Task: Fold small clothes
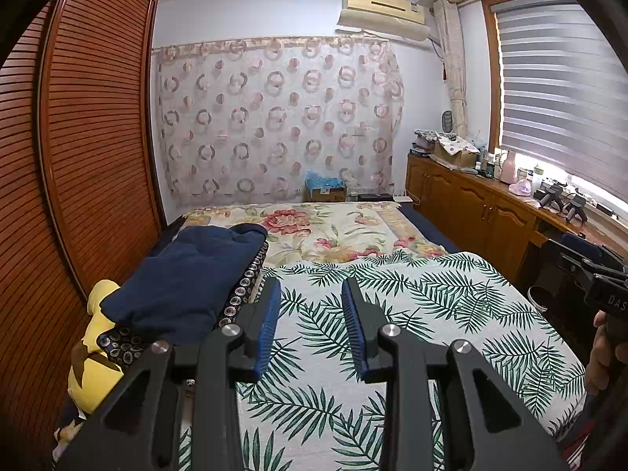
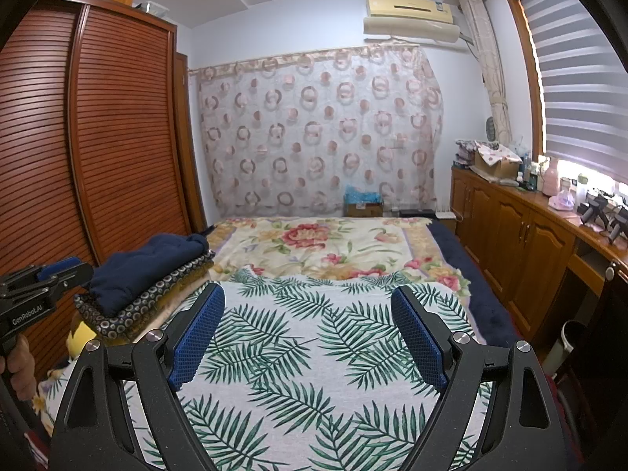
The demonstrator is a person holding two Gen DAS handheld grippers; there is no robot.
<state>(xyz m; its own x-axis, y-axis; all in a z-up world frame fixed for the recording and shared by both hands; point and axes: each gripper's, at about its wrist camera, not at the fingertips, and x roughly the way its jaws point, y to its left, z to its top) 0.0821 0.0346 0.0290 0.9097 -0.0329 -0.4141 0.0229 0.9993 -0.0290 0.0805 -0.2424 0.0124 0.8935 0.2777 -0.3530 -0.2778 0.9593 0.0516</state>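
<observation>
Both grippers — left gripper [image 1: 311, 302], right gripper [image 2: 308, 314] — gaping, empty; folded clothes [image 1: 188, 278] far left.

1. A slatted wooden wardrobe [image 2: 98, 149] stands left of the bed [image 2: 314, 243].
2. A ring-patterned curtain [image 2: 318, 133] covers the pale back wall, under an air conditioner [image 2: 410, 19].
3. Daylight enters beneath striped window blinds [image 1: 565, 90] above low wooden cabinets [image 2: 522, 243].

Both wrist views low over the palm-print cloth [image 1: 392, 314], facing the curtain [image 2: 318, 129], side by side.
</observation>
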